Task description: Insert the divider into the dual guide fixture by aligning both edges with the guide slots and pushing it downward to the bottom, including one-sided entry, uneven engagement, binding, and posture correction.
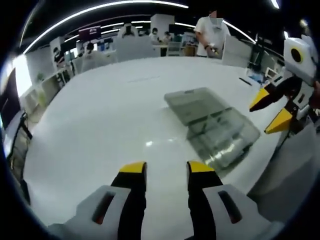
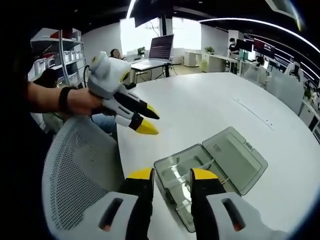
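Note:
A clear plastic box (image 1: 222,137) lies on the white table (image 1: 110,115) with its lid (image 1: 192,102) folded open and flat. Thin partitions show inside it, but I cannot make out a separate divider. My left gripper (image 1: 166,170) hovers open over bare table, short of the box. My right gripper (image 1: 270,110) comes in from the right, open, above the box's right side. In the right gripper view, the right gripper (image 2: 172,175) stands open just above the box (image 2: 177,172), whose lid (image 2: 235,157) lies to the right. The left gripper (image 2: 150,121) is open at upper left, held by a hand (image 2: 80,102).
A grey mesh chair (image 2: 75,175) stands against the table's near edge (image 2: 120,150). A person (image 1: 212,32) stands beyond the far side of the table, with desks and shelves behind. A laptop (image 2: 160,50) sits on the far end.

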### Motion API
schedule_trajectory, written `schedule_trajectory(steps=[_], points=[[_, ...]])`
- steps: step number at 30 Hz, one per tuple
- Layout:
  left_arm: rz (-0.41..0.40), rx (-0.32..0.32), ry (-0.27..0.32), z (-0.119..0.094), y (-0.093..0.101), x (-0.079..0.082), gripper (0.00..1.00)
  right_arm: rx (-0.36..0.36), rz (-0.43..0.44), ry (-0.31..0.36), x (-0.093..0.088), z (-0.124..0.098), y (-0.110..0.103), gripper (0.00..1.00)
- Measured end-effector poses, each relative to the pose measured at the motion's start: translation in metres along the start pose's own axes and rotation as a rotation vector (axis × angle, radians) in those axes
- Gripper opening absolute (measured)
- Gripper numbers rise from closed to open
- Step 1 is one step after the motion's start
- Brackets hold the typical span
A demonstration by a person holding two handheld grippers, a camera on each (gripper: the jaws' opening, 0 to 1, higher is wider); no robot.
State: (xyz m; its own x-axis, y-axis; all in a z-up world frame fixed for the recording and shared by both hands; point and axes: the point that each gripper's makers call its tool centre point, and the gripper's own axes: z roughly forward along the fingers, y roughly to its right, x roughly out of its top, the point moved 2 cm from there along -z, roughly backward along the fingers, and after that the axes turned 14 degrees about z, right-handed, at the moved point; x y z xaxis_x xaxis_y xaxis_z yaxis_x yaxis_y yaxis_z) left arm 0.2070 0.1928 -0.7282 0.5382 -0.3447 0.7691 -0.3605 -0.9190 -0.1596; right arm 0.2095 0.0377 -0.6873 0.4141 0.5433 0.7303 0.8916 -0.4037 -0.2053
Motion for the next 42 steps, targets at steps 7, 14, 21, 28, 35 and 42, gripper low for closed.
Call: schedule_trajectory(steps=[7, 14, 21, 28, 35, 42], points=[[-0.003, -0.009, 0.029, -0.006, 0.008, 0.007, 0.3, 0.0, 0.017, 0.019, 0.005, 0.0, 0.001, 0.23], [-0.003, -0.032, 0.076, -0.009, 0.017, 0.015, 0.3, 0.021, 0.046, 0.046, 0.012, -0.001, -0.003, 0.22], [-0.011, -0.046, 0.105, -0.012, 0.022, 0.02, 0.3, 0.03, 0.055, 0.054, 0.016, -0.001, -0.004, 0.21], [0.006, -0.073, 0.152, -0.014, 0.03, 0.027, 0.3, 0.053, 0.088, 0.052, 0.017, -0.003, -0.006, 0.21], [0.028, -0.097, 0.195, -0.017, 0.037, 0.035, 0.3, 0.069, 0.12, 0.062, 0.021, -0.005, -0.005, 0.21], [0.046, -0.121, 0.222, -0.018, 0.044, 0.04, 0.3, 0.088, 0.174, 0.071, 0.023, -0.004, -0.004, 0.22]])
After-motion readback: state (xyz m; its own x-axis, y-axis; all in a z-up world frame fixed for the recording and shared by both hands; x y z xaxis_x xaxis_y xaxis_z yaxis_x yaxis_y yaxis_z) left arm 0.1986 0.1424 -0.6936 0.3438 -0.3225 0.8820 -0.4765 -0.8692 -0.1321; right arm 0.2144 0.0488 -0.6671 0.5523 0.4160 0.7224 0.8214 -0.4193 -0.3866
